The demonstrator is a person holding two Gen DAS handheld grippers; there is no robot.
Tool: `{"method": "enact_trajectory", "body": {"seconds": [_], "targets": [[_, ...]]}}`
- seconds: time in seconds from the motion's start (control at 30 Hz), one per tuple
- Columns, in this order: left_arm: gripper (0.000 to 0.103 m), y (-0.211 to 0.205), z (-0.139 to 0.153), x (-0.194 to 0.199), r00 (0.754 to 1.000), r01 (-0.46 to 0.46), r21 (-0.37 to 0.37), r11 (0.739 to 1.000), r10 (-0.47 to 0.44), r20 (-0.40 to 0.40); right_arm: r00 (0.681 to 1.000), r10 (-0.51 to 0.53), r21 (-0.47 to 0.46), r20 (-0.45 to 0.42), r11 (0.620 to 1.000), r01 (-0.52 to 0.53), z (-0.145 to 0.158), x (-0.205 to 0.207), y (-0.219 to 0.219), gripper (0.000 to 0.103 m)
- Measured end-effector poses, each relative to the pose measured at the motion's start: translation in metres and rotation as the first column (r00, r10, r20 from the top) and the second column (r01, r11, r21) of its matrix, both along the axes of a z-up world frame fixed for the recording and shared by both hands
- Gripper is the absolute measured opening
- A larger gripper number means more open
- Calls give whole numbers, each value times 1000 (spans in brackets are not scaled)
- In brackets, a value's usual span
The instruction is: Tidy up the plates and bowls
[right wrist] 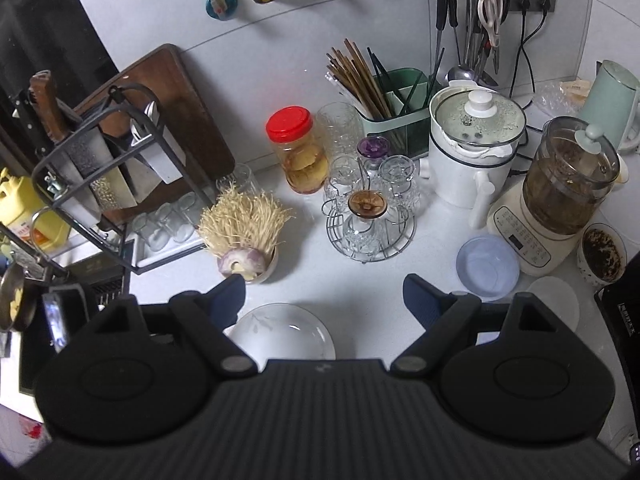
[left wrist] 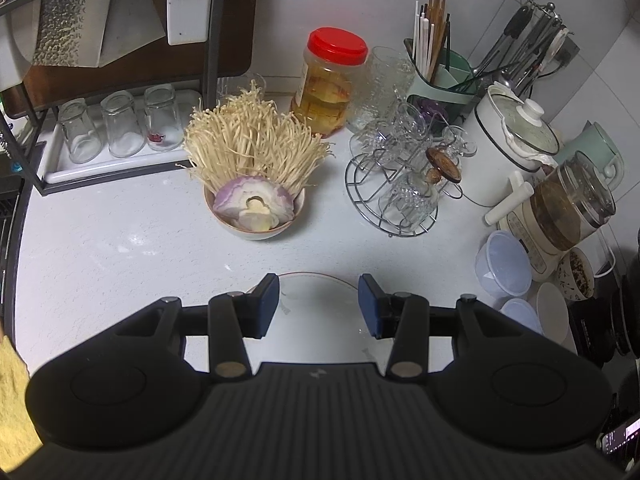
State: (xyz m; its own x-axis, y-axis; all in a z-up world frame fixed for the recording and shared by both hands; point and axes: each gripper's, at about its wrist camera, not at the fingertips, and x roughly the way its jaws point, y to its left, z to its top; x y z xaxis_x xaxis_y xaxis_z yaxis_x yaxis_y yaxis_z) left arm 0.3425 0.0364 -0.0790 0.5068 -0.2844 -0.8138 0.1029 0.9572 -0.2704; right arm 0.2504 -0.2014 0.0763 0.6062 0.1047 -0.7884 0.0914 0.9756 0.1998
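A white bench (left wrist: 100, 248) crowded with jars and glasses fills both views. Low in the left view, the left tool (left wrist: 318, 306) points forward over a white plate (left wrist: 320, 320), jaws moderately apart and empty. The right tool (right wrist: 324, 298) hangs higher, jaws wide, the plate at lower centre. A bowl (left wrist: 256, 220) of vegetables sits mid-frame.

- My left gripper (left wrist: 319, 306) is showing dark blue pads on black ribbed housing.
- The plate (right wrist: 280, 336) is showing white with a faint grey leaf motif.
- The jar's lid (left wrist: 337, 46) is glowing red over amber liquid.
- The halved onion (left wrist: 253, 202) is showing purple rings.
- The chopstick holder (right wrist: 396, 120) is looking green.
- The plastic bowl (right wrist: 488, 266) is appearing pale blue.
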Motion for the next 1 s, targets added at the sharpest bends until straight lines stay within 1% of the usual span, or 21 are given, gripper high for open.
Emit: {"method": "enact_trajectory", "body": {"seconds": [0.07, 0.2, 0.3, 0.37, 0.47, 0.67, 0.93, 1.0], "targets": [[49, 1, -1, 1, 1000, 0, 2, 1000, 0, -6, 1000, -1, -9, 10, 1000, 1, 2, -1, 2, 87], [49, 3, -1, 1, 1000, 4, 0, 1000, -4, 1, 1000, -24, -19, 1, 1000, 24, 2, 3, 5, 87], [49, 8, -2, 1, 1000, 1, -13, 1000, -1, -10, 1000, -31, -14, -3, 999, 31, 1, 5, 6, 87], [49, 9, -3, 0, 1000, 4, -6, 1000, -4, -8, 999, -39, -11, -12, 999, 38, -1, 7, 7, 87], [49, 14, -4, 0, 1000, 6, -17, 1000, -6, -19, 999, -50, -15, -6, 999, 50, -1, 8, 9, 87], [49, 18, -2, 0, 1000, 20, -20, 1000, -20, -13, 997, -73, -23, 2, 997, 73, 0, 11, 12, 87], [49, 25, -2, 1, 999, 36, -10, 999, -36, -12, 994, -106, -16, -5, 994, 106, -6, 14, 16, 87], [49, 27, -1, 1, 999, 40, -9, 999, -40, -10, 993, -115, -15, -20, 993, 115, -10, 16, 17, 87]]}}
